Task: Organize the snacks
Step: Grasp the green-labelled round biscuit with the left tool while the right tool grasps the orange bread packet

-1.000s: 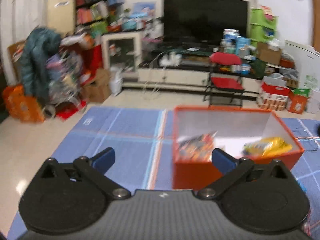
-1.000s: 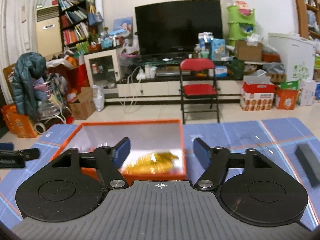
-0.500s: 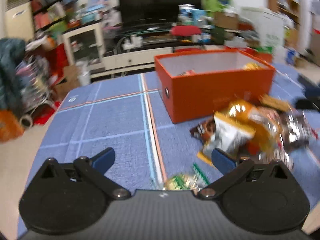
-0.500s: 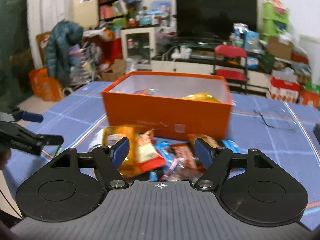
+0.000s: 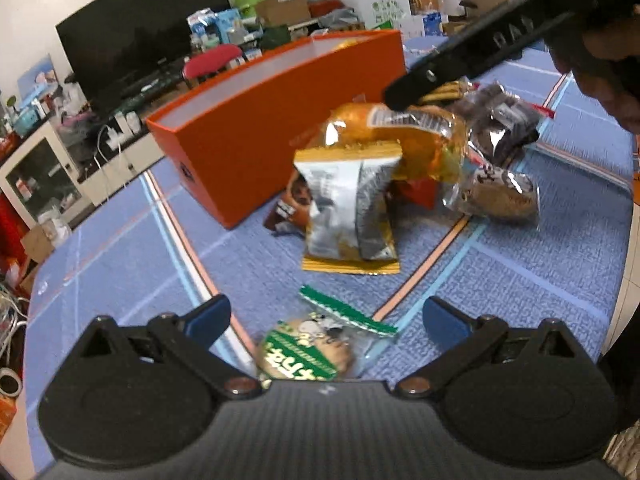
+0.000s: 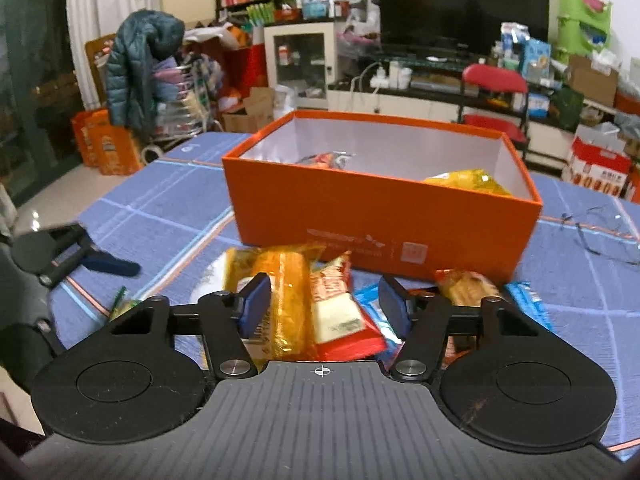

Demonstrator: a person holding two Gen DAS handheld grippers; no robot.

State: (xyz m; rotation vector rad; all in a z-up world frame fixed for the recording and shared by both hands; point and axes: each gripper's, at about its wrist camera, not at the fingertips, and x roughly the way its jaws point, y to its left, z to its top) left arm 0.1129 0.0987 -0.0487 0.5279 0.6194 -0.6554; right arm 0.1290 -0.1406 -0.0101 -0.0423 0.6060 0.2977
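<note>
An open orange box (image 6: 380, 216) stands on the blue checked cloth and holds a yellow packet (image 6: 468, 182) and a red-orange packet (image 6: 326, 159). A heap of snack packets lies in front of it. My left gripper (image 5: 326, 314) is open and empty, low over a green-labelled cookie packet (image 5: 304, 350); a silver and yellow packet (image 5: 348, 208) lies ahead. My right gripper (image 6: 324, 300) is open and empty, its fingers either side of an orange packet (image 6: 282, 280) and a red and white packet (image 6: 338, 312). The box also shows in the left wrist view (image 5: 256, 140).
Brown cookie packets (image 5: 500, 196) lie to the right of the heap. Eyeglasses (image 6: 604, 232) lie on the cloth right of the box. The right gripper's arm (image 5: 480, 40) crosses above the heap. The left gripper (image 6: 60, 248) shows at the cloth's left edge. A red chair (image 6: 494, 92) stands behind.
Both grippers have come down and closer to the snack heap in front of the box. The left one swung to the heap's left side over the green packet. Both stayed open.
</note>
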